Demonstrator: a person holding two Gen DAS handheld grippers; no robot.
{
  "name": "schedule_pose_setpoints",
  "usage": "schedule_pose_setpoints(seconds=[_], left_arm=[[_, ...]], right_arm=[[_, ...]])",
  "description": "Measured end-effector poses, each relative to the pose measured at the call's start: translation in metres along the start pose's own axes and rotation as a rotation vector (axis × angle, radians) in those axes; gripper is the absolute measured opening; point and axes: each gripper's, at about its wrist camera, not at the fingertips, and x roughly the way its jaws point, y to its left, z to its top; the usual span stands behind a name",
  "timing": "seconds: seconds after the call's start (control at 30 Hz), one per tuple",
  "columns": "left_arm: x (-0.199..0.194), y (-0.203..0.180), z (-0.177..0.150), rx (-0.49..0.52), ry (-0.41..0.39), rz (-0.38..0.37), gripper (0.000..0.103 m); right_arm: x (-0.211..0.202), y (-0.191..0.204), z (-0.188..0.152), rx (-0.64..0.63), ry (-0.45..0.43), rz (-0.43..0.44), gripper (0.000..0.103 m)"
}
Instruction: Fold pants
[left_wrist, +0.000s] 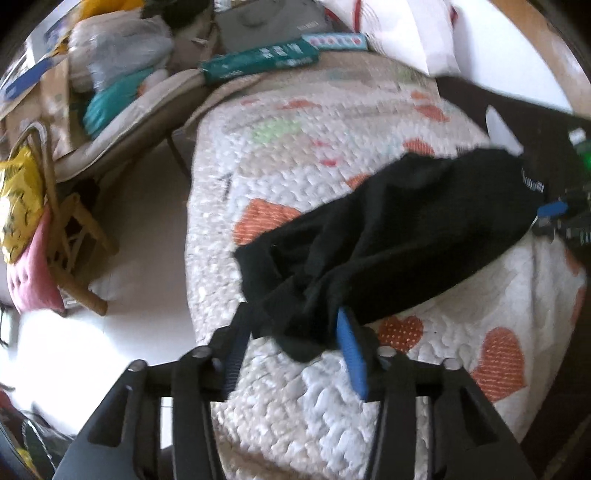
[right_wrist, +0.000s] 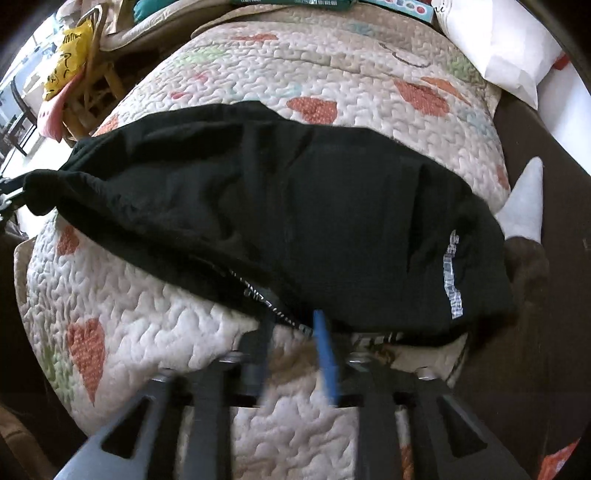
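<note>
Black pants (left_wrist: 388, 236) lie stretched across a white quilt with orange hearts (left_wrist: 295, 155). My left gripper (left_wrist: 295, 328) has its blue-padded fingers around the bunched leg end, which hangs a little above the quilt. The pants also fill the right wrist view (right_wrist: 295, 206), with white lettering at the waistband. My right gripper (right_wrist: 291, 325) has its fingers closed on the waistband edge near the quilt's front. The right gripper also shows at the far right of the left wrist view (left_wrist: 554, 210), at the other end of the pants.
The quilt's left edge drops to a pale floor (left_wrist: 140, 229). A wooden chair with a pink cushion (left_wrist: 33, 273) and a yellow bag (left_wrist: 18, 199) stands at the left. Boxes (left_wrist: 258, 59) and a white pillow (left_wrist: 406, 29) lie at the far end. Dark wood (right_wrist: 535, 155) borders the right.
</note>
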Motion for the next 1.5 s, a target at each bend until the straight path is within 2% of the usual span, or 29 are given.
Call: schedule_pose_setpoints(seconds=[0.07,0.2,0.27,0.3,0.4,0.5,0.57,0.63,0.67,0.77,0.87,0.97,1.03,1.17,1.23,1.27,1.3,1.33,1.4,1.47,1.5], left_arm=[[-0.016,0.015,0.000,-0.036,-0.028,0.012,0.052],[-0.035,0.047,0.002,-0.169,-0.068,0.019,0.054],[-0.034,0.059,0.008,-0.260,-0.079,-0.018,0.054],[-0.031,0.060,0.011,-0.287,-0.074,-0.024,0.054],[-0.005,0.057,0.027,-0.397,-0.031,0.033,0.054],[0.021,0.055,0.031,-0.501,-0.014,-0.051,0.054],[0.036,0.049,0.027,-0.531,-0.005,-0.073,0.054],[0.044,0.041,0.019,-0.503,0.005,-0.068,0.054],[0.047,0.039,0.015,-0.482,0.014,-0.047,0.054],[0.054,0.046,0.002,-0.458,0.054,0.072,0.054],[0.059,0.075,-0.013,-0.593,0.088,0.169,0.054],[0.054,0.106,-0.028,-0.785,0.070,0.157,0.054],[0.048,0.117,-0.036,-0.873,0.033,0.129,0.054],[0.035,0.120,-0.039,-0.897,-0.027,0.147,0.054],[0.033,0.122,-0.039,-0.901,-0.043,0.152,0.054],[0.032,0.123,-0.040,-0.905,-0.046,0.153,0.054],[0.032,0.124,-0.041,-0.912,-0.046,0.150,0.054],[0.032,0.128,-0.041,-0.928,-0.044,0.134,0.054],[0.035,0.132,-0.042,-0.945,-0.041,0.110,0.054],[0.035,0.134,-0.043,-0.957,-0.035,0.091,0.054],[0.036,0.134,-0.043,-0.961,-0.036,0.081,0.054]], right_arm=[[-0.010,0.000,-0.006,0.009,-0.024,0.007,0.078],[-0.034,-0.003,-0.010,0.021,-0.075,0.009,0.078],[-0.046,-0.006,-0.003,0.040,-0.111,0.019,0.078],[-0.051,-0.006,0.003,0.054,-0.129,0.034,0.078],[-0.055,0.000,0.027,0.115,-0.181,0.131,0.078],[-0.045,0.024,0.050,0.111,-0.200,0.228,0.078],[-0.033,0.049,0.062,0.063,-0.207,0.247,0.077],[-0.016,0.068,0.067,0.030,-0.183,0.215,0.076],[-0.004,0.073,0.067,0.013,-0.158,0.172,0.076],[0.025,0.079,0.052,-0.028,-0.056,0.074,0.076],[0.043,0.069,0.029,-0.053,0.046,0.010,0.077],[0.031,0.076,0.028,-0.113,0.037,-0.047,0.077],[0.012,0.093,0.046,-0.140,-0.047,-0.002,0.077],[-0.015,0.148,0.089,-0.227,-0.212,0.206,0.076],[-0.016,0.183,0.109,-0.295,-0.264,0.302,0.071],[-0.012,0.202,0.118,-0.343,-0.280,0.334,0.064],[-0.006,0.222,0.125,-0.388,-0.278,0.353,0.054],[-0.001,0.238,0.126,-0.423,-0.270,0.363,0.051],[0.017,0.269,0.130,-0.515,-0.239,0.370,0.048],[0.034,0.288,0.125,-0.587,-0.201,0.352,0.048],[0.044,0.290,0.120,-0.610,-0.182,0.340,0.045]])
